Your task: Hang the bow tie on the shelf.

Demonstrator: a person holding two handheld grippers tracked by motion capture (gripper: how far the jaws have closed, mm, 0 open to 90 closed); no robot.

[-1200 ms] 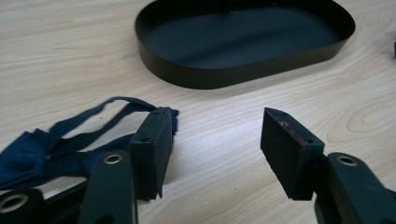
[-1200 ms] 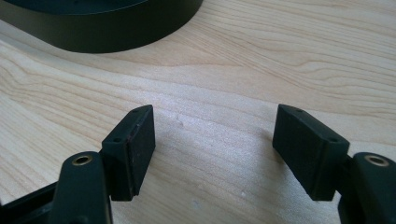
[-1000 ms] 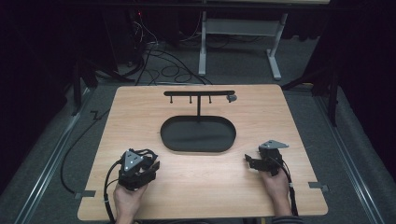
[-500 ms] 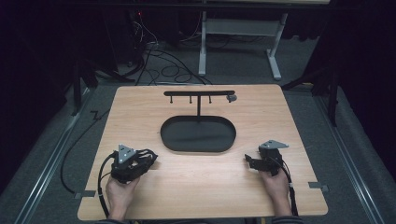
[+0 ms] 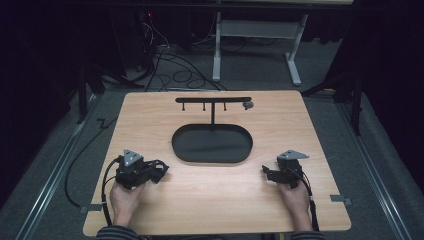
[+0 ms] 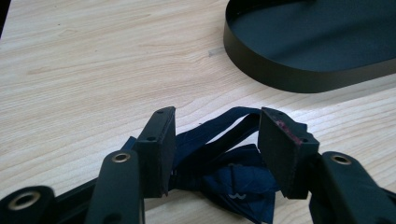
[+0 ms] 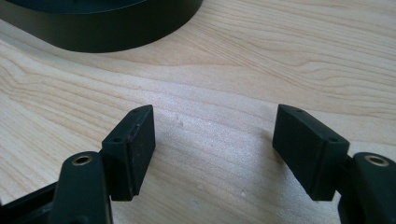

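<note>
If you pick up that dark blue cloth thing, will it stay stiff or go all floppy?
Probably floppy: the blue fabric strap lies crumpled in loose folds on the table. It likely weighs little, being thin cloth. It shouldn't roll, since it lies flat between the left gripper's open jaws.

I'm looking at a lab recording bay: black curtains are closing in around the wooden table (image 5: 150,115), loose cables (image 5: 175,67) are sprawling on grey carpet behind it, beside a white metal stand (image 5: 255,45).
</note>
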